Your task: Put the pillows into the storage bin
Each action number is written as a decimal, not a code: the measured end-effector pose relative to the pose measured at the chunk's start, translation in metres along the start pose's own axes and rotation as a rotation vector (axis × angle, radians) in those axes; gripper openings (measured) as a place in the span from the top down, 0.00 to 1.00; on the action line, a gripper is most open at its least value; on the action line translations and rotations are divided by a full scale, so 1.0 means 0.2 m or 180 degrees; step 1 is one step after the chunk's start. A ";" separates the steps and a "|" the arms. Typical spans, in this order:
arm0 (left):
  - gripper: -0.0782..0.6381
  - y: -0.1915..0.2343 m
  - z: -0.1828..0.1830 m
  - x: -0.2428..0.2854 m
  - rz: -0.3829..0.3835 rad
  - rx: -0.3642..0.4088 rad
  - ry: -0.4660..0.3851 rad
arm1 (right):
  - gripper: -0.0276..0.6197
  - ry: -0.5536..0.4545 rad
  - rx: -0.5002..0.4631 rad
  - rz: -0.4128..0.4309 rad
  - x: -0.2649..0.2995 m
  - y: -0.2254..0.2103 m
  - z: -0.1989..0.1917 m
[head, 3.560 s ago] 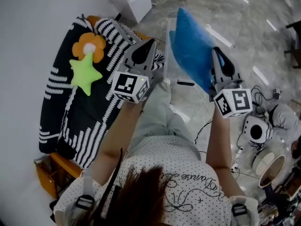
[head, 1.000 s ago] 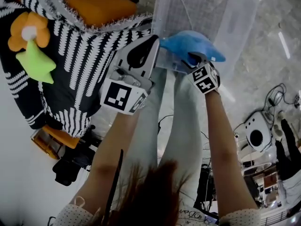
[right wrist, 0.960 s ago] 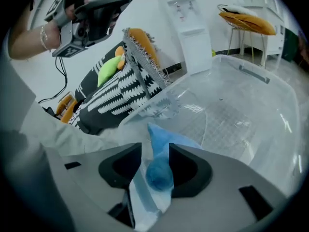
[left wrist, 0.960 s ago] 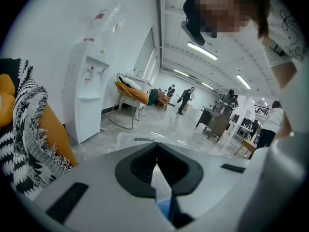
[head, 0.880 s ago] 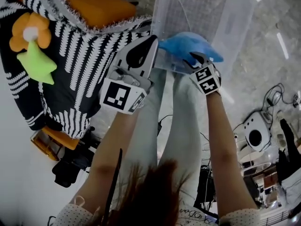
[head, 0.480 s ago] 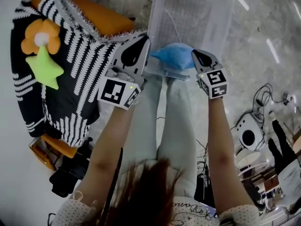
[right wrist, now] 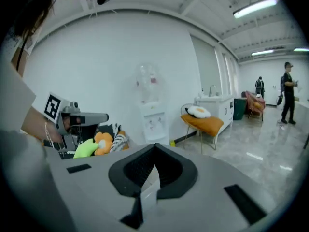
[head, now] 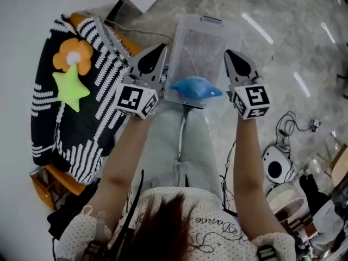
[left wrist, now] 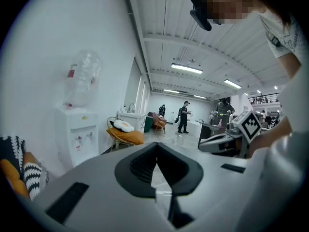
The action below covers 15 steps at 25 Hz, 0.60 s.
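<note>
At the near end of the clear storage bin [head: 202,34], which stands on the marbled floor [head: 283,42] ahead of the person's knees, lies the blue pillow [head: 194,87]; whether it rests inside or across the near rim cannot be told. The left gripper [head: 161,49] and right gripper [head: 228,54] are held either side of it, apart from it, each with its jaws pressed together and nothing between them. To the left, a black-and-white striped blanket [head: 98,118] covers an orange seat [head: 43,181], and on it an orange flower pillow [head: 72,54] touches a green star pillow [head: 70,87] just below it.
</note>
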State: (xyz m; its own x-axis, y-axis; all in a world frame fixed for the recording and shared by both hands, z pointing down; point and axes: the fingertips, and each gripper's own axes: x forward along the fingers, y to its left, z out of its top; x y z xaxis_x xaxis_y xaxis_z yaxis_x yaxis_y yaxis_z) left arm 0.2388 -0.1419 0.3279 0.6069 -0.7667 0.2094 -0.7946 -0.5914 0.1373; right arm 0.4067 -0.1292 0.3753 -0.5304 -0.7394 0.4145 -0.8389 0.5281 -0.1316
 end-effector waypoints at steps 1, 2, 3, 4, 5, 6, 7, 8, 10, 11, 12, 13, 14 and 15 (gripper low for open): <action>0.89 -0.01 0.09 0.00 -0.0001 0.0029 -0.0052 | 0.94 -0.0142 -0.0026 -0.0042 -0.04 -0.01 0.14; 0.89 -0.03 0.17 -0.01 -0.0002 0.0062 -0.0113 | 0.94 -0.0277 -0.0049 -0.0087 -0.09 -0.01 0.26; 0.89 -0.05 0.25 -0.02 -0.0005 0.0097 -0.0173 | 0.94 -0.0400 -0.0071 -0.0134 -0.14 -0.01 0.37; 0.89 -0.07 0.32 -0.03 -0.0011 0.0131 -0.0230 | 0.94 -0.0516 -0.0094 -0.0183 -0.18 -0.01 0.47; 0.89 -0.09 0.39 -0.04 -0.0017 0.0160 -0.0281 | 0.94 -0.0628 -0.0118 -0.0226 -0.23 0.00 0.55; 0.89 -0.10 0.45 -0.06 -0.0019 0.0178 -0.0328 | 0.94 -0.0737 -0.0138 -0.0262 -0.27 0.01 0.64; 0.89 -0.12 0.51 -0.08 -0.0019 0.0186 -0.0370 | 0.94 -0.0837 -0.0151 -0.0289 -0.32 0.02 0.71; 0.89 -0.15 0.56 -0.10 -0.0018 0.0197 -0.0407 | 0.94 -0.0927 -0.0154 -0.0312 -0.36 0.04 0.78; 0.89 -0.19 0.67 -0.14 -0.0016 0.0245 -0.0476 | 0.94 -0.1067 -0.0130 -0.0345 -0.46 0.06 0.89; 0.89 -0.20 0.73 -0.16 -0.0013 0.0272 -0.0518 | 0.94 -0.1122 -0.0108 -0.0349 -0.50 0.07 0.93; 0.89 -0.22 0.79 -0.19 -0.0007 0.0299 -0.0571 | 0.94 -0.1172 -0.0090 -0.0342 -0.53 0.09 0.98; 0.89 -0.22 0.84 -0.21 0.0008 0.0324 -0.0633 | 0.94 -0.1221 -0.0083 -0.0328 -0.56 0.10 1.02; 0.89 -0.22 0.89 -0.24 0.0035 0.0345 -0.0694 | 0.94 -0.1271 -0.0086 -0.0311 -0.59 0.11 1.07; 0.89 -0.22 0.93 -0.26 0.0070 0.0360 -0.0746 | 0.94 -0.1314 -0.0094 -0.0289 -0.61 0.13 1.10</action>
State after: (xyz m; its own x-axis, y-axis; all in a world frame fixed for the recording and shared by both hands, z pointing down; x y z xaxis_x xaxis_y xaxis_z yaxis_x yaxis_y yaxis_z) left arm 0.2456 -0.1220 0.1311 0.5876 -0.8089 -0.0207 -0.8085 -0.5880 0.0233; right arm 0.4235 -0.1180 0.1229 -0.4637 -0.8856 0.0269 -0.8839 0.4603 -0.0826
